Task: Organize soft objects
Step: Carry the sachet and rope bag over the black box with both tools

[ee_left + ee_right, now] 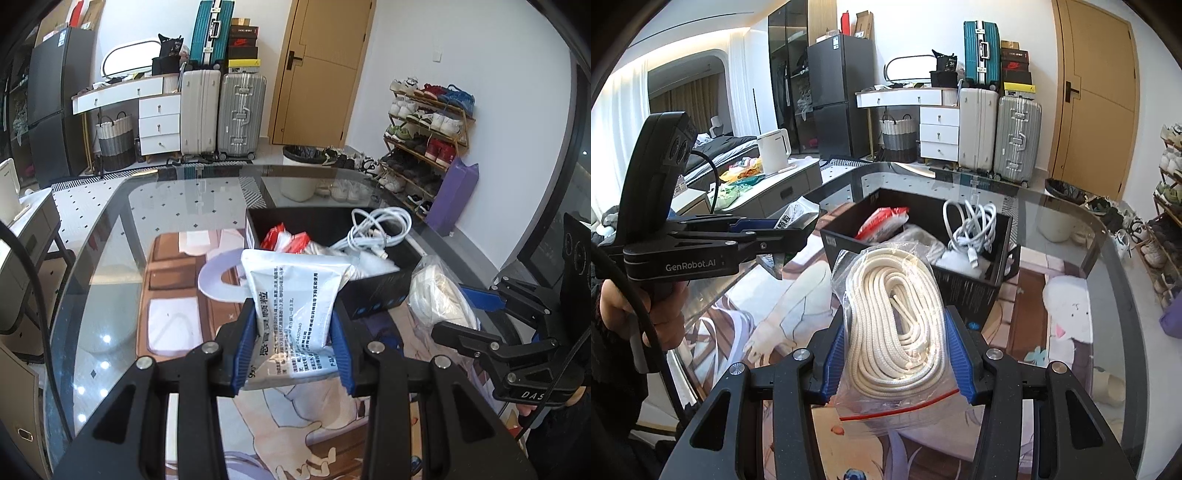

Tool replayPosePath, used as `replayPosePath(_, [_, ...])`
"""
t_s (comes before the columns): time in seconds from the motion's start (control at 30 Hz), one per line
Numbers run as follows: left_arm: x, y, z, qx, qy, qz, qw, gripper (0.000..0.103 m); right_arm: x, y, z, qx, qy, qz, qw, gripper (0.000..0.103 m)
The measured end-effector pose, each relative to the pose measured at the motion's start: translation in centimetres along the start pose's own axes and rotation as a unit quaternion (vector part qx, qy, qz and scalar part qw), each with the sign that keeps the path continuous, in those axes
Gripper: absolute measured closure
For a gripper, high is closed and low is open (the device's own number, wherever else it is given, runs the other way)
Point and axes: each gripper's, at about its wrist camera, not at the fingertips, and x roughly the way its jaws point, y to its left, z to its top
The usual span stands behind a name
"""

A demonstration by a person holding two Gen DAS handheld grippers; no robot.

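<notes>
My left gripper (293, 343) is shut on a white printed pouch (295, 295) and holds it above the glass table, just in front of the black box (376, 291). My right gripper (899, 354) is shut on a clear zip bag of cream rope (897, 314), held near the box (964, 288). The box holds a red-and-white packet (882, 219), a coiled white cable (975, 225) and pale soft items. The right gripper with its bag shows at the right of the left wrist view (439, 299); the left gripper with the pouch shows at the left of the right wrist view (783, 225).
The glass table (110, 295) lies over a printed mat. Beyond it stand suitcases (221, 110), a drawer unit (159, 125), a bin (299, 173), a shoe rack (424, 140) and a wooden door. A side cabinet with a kettle (774, 151) is at the left.
</notes>
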Motion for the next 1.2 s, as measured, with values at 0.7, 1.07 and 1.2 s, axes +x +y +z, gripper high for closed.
replayPosePath(0.7, [2.4,-0.3,3.8,0.006,-0.003,0.009,0.9999,0.066,1.9,-1.5,5.1,0.019,-0.012,0.006,1.000,0.053])
replayPosePath(1.07, [4.0,0.0,4.8,-0.001,0.004,0.019,0.9998,0.066,5.2,-1.7,7.5,0.022,-0.001,0.013,1.000,0.053])
replayPosePath(1.2, [4.3,0.4,5.0,-0.006,0.007,0.022,0.9997,0.066,6.4,-1.8,8.0,0.020,0.007,0.015,1.000,0.053])
